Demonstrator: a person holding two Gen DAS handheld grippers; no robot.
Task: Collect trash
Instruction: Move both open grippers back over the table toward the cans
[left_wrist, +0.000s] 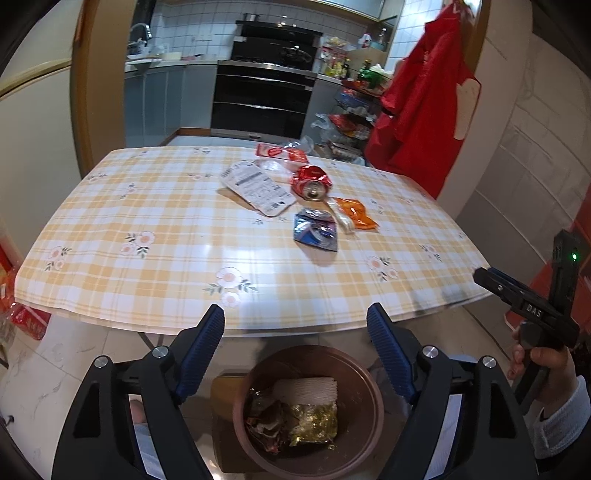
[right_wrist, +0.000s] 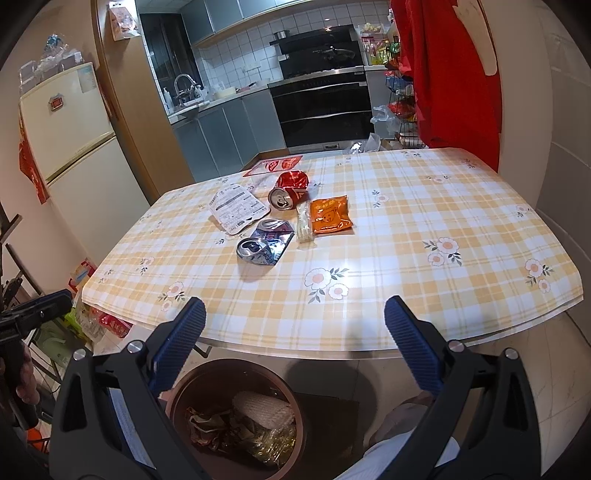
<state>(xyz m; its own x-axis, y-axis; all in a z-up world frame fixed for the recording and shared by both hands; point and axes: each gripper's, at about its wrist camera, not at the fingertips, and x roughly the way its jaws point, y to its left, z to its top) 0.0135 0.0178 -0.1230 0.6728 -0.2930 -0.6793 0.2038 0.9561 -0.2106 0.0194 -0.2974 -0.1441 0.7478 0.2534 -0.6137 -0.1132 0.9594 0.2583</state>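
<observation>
Two claws, both spread w/ nothing between. Left wrist view: left claw hangs over brown bin on the floor, wrappers inside, just off the surface edge. Red can, blue can, orange packet, white tray lie mid-surface. Right wrist view: right claw above the bin's right side, trash well ahead.

Glossy tablecloth (crumpled metal cans).

Right gripper is held wide open above brown bin; crushed cans are seen on checked table.
</observation>
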